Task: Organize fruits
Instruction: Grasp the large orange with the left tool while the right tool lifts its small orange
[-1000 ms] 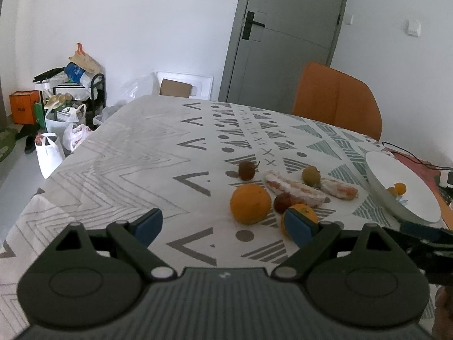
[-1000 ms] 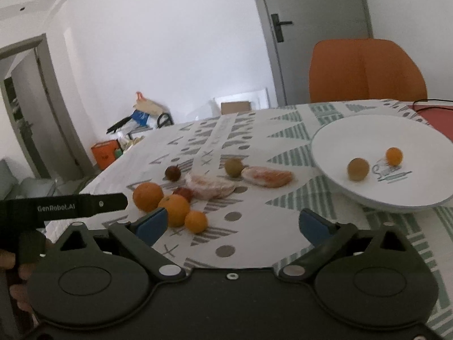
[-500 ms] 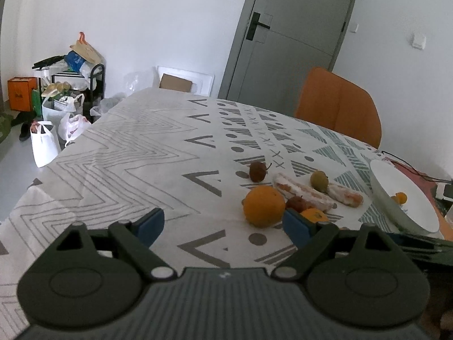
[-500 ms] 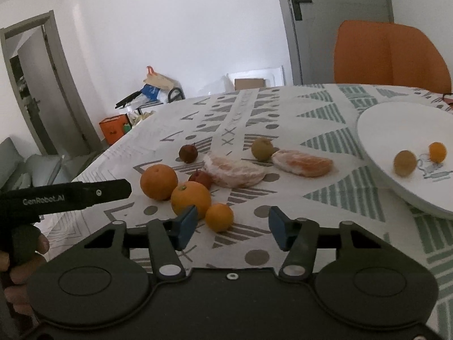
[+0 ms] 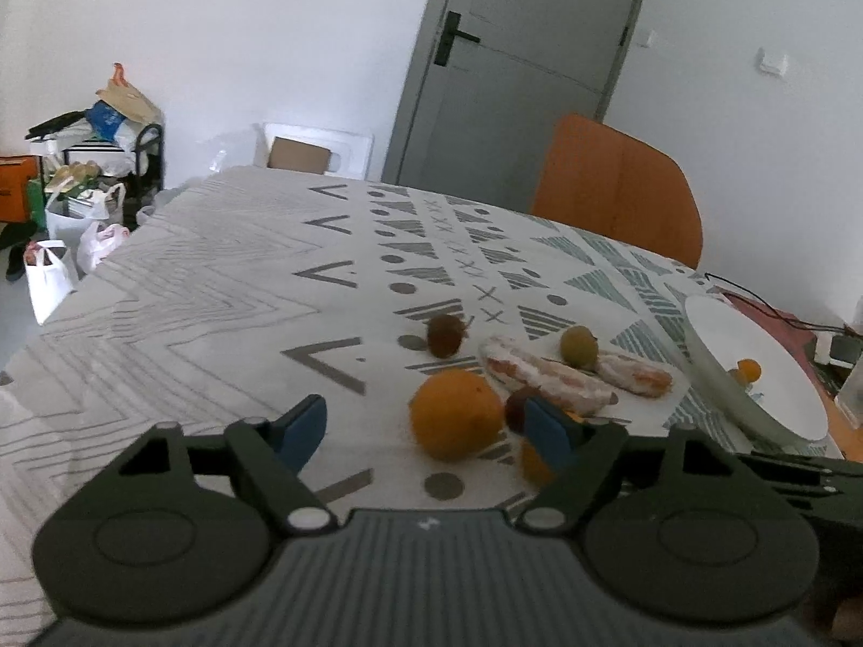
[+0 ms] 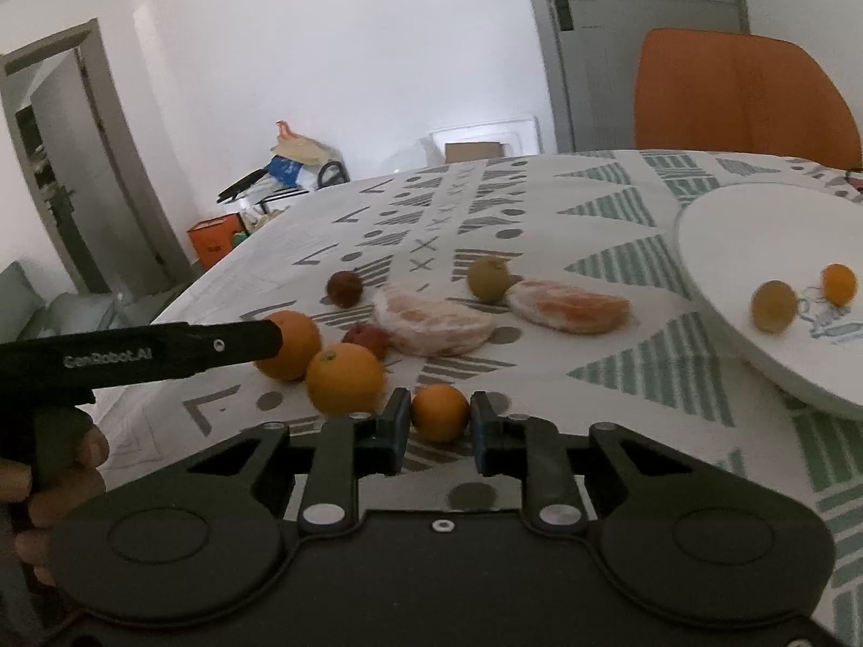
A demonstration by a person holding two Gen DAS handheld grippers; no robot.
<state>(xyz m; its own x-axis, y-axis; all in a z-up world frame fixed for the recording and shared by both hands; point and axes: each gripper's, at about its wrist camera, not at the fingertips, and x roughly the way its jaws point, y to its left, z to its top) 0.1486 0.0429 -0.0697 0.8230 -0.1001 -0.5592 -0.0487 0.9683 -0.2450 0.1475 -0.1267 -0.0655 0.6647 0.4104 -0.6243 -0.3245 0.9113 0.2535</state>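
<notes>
On the desk [image 6: 604, 183] at far left, our left gripper [image 5: 426, 426], marked "GenRobot.AI", has its fingers closing around a large orange [image 5: 456, 412] but not yet touching it. Further right, our right gripper [image 6: 434, 423] has pinched a small orange [image 6: 439, 411]. Rightmost, the white plate [image 6: 717, 226] holds only two small fruits; we judge most sorting remains.
</notes>
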